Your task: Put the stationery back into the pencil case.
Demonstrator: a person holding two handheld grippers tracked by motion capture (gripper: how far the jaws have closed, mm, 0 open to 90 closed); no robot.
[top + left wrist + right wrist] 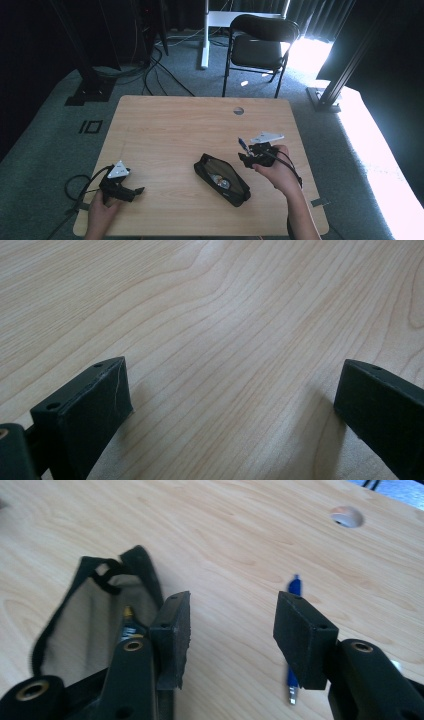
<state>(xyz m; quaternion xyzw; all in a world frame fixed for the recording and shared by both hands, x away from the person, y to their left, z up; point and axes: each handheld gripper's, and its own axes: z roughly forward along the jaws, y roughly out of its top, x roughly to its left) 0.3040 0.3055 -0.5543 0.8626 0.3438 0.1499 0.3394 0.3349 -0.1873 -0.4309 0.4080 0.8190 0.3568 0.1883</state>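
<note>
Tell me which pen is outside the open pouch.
The blue pen, lying on the bare table beside the right gripper, partly behind one jaw. The other pen, dark with a gold tip, lies inside the black pouch.

In the right gripper view the blue pen (294,630) is largely hidden behind one black jaw, the open pouch (90,615) is cut off at the bottom edge, and its contents (a dark, gold-tipped object (127,622)) are too blurred to identify.
</note>
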